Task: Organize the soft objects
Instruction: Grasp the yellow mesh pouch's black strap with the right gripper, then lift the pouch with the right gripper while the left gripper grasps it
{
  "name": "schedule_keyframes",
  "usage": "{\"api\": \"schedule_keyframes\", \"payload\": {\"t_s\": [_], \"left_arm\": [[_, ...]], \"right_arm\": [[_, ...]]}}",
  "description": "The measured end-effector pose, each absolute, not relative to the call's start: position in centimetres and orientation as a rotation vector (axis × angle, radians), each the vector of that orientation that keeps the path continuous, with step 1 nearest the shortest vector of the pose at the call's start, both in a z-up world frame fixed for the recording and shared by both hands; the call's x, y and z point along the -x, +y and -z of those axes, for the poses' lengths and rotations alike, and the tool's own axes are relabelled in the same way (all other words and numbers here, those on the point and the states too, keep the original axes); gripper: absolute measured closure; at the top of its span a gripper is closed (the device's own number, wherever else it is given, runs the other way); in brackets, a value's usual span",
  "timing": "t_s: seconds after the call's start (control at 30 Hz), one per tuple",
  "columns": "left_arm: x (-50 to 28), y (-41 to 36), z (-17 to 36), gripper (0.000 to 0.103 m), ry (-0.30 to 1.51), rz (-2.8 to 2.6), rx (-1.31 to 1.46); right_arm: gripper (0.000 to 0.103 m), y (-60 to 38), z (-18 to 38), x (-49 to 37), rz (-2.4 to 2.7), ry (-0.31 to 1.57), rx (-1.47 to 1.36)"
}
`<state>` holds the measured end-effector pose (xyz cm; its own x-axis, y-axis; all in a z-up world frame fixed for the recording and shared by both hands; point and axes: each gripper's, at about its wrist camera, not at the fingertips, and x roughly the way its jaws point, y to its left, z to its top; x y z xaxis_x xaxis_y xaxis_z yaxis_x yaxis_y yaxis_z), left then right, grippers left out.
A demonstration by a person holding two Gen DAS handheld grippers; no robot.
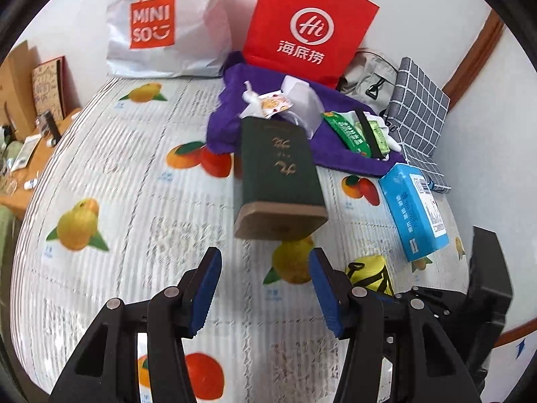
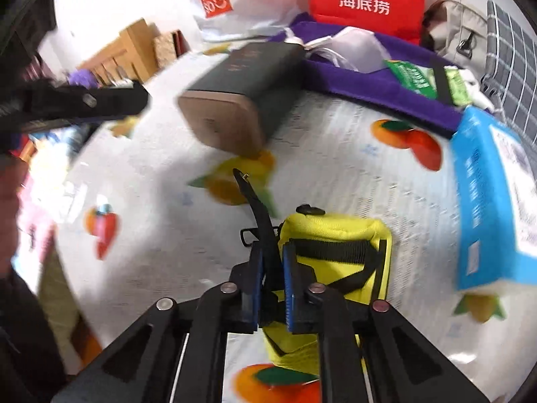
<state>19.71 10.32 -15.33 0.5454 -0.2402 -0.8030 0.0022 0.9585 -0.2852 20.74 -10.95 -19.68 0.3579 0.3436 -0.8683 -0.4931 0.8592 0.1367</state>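
Fruit-print sheet [image 2: 335, 134]; yellow pouch [image 2: 339, 248] long axis toward camera.

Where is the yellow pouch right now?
The yellow pouch sits low in the right wrist view, its black strap pinched in the right gripper, on the fruit-print sheet between the dark green box and the blue tissue pack.

Home bedroom. Bed [image 1: 110, 174] under fruit-print sheet fills most of view. Shop carriers propped against white wall at far edge: white MINISO bag [image 1: 161, 27], red Haidilao bag [image 1: 308, 27]. Personal clutter on bed: purple towel [image 1: 335, 154], grey backpack [image 1: 369, 74], checked grey cloth [image 1: 419, 114], blue tissue pack [image 1: 414, 208]. Wooden side bench [image 1: 37, 154] at left carries small toiletries.
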Motion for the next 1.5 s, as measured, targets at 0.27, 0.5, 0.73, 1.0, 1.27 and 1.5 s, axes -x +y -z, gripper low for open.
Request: {"api": "schedule_keyframes", "payload": {"t_s": [0.27, 0.5, 0.73, 1.0, 1.27, 1.5], "left_arm": [[-17.9, 10.8, 16.3, 0.051, 1.010, 0.123, 0.287], [-17.6, 8.5, 17.3, 0.051, 1.047, 0.143, 0.260], [-17.2, 6.7, 18.5, 0.051, 1.086, 0.145, 0.237], [-16.7, 7.5, 19.6, 0.051, 1.106, 0.128, 0.254], [-16.7, 8.8, 20.6, 0.051, 1.116, 0.144, 0.287], [-16.5, 10.0, 20.6, 0.051, 1.110, 0.145, 0.298]], "right_arm": [[0.096, -12.4, 17.4, -19.0, -0.540, 1.028, 0.049], [0.096, -14.7, 15.6, -17.9, -0.539, 0.982, -0.024], [0.096, -15.2, 18.6, -17.9, -0.509, 1.053, 0.003], [0.085, -14.0, 19.2, -18.3, -0.517, 1.059, 0.086], [0.085, -11.3, 19.3, -18.7, -0.545, 1.048, 0.205], [0.060, -9.5, 21.0, -19.6, -0.528, 1.066, 0.310]]}}
